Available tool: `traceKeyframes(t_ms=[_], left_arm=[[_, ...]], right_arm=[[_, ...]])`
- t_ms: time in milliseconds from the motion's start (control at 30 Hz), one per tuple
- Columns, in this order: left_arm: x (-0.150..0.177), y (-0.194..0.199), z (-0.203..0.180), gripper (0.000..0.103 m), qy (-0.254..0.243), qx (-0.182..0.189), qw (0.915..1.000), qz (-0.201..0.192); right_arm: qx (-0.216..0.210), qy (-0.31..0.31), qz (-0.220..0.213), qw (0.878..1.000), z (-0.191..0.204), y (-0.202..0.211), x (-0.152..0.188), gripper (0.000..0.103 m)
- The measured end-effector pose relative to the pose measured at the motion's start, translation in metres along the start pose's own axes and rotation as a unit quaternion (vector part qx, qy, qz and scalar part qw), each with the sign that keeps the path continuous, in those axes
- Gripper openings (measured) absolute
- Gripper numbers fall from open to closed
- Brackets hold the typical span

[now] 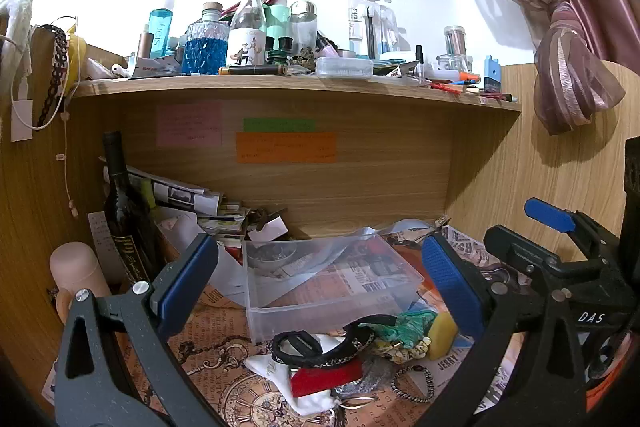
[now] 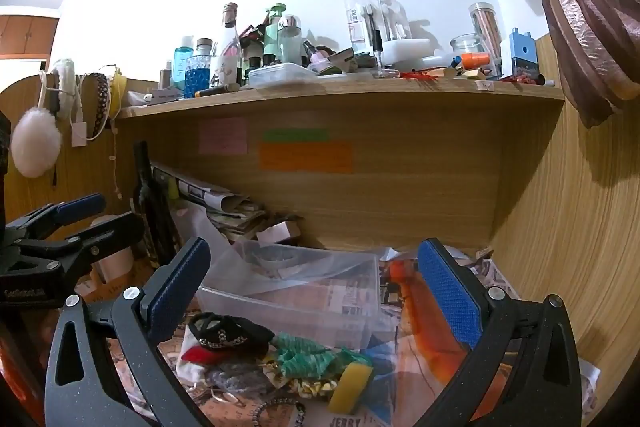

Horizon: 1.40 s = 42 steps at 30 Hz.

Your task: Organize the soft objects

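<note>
A clear plastic bin (image 1: 332,301) (image 2: 288,303) sits on the newspaper-covered desk. In front of it lies a heap of soft items: a black headband (image 1: 324,343) (image 2: 228,333), a green scrunchie (image 1: 404,323) (image 2: 308,351), a yellow sponge (image 1: 442,337) (image 2: 352,385), a red piece (image 1: 324,379) (image 2: 200,353) and a white cloth pouch (image 1: 280,371). My left gripper (image 1: 320,275) is open and empty above the heap. My right gripper (image 2: 316,279) is open and empty, also above the heap; it also shows at the right of the left wrist view (image 1: 552,227).
A dark wine bottle (image 1: 124,211), a pink flask (image 1: 76,271) and stacked papers (image 1: 188,199) stand at the back left. A shelf (image 1: 296,85) crowded with bottles runs overhead. Wooden walls close both sides. A bead bracelet (image 1: 416,383) lies near the heap.
</note>
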<state>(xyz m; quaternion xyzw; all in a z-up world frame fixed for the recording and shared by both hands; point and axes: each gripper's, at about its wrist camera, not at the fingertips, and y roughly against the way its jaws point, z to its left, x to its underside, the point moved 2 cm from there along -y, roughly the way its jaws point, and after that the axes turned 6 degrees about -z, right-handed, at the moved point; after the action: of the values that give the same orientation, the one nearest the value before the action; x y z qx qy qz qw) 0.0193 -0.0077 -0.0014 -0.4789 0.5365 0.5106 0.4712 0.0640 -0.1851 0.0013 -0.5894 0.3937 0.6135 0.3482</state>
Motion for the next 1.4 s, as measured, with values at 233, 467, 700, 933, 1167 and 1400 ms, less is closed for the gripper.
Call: traceKeyframes(t_ms=[233,467,700,933,1167,1400], left_arm=[[-0.0012,-0.0012,0.0002,0.103,-0.002,0.002,1.0000,0.001],[-0.0004,-0.0006,-0.0001,0.103,-0.003,0.002,1.0000,-0.001],[0.0010,-0.0004,-0.0004,0.103,-0.004,0.003,1.0000,-0.002],[0.0010,-0.0006,0.0002,0.103,-0.002,0.002,1.0000,-0.002],[0.0013,-0.0013,0.0009,0.103,-0.002,0.003,1.0000,-0.002],[0.0011,-0.0016,0.0006,0.103,-0.001,0.002,1.0000,-0.001]], right_arm=[[-0.005,-0.005,0.000,1.000,0.0017,-0.0001,-0.0004,0.103],[-0.007,-0.008,-0.001,1.000,0.0006,0.0005,-0.0006,0.103],[-0.009,-0.009,-0.001,1.000,0.0012,0.0012,-0.0003,0.103],[-0.009,-0.009,-0.001,1.000,0.0021,0.0010,-0.0004,0.103],[-0.009,-0.010,-0.001,1.000,0.0026,0.0010,-0.0005,0.103],[-0.009,-0.010,-0.001,1.000,0.0023,0.0016,-0.0001,0.103]])
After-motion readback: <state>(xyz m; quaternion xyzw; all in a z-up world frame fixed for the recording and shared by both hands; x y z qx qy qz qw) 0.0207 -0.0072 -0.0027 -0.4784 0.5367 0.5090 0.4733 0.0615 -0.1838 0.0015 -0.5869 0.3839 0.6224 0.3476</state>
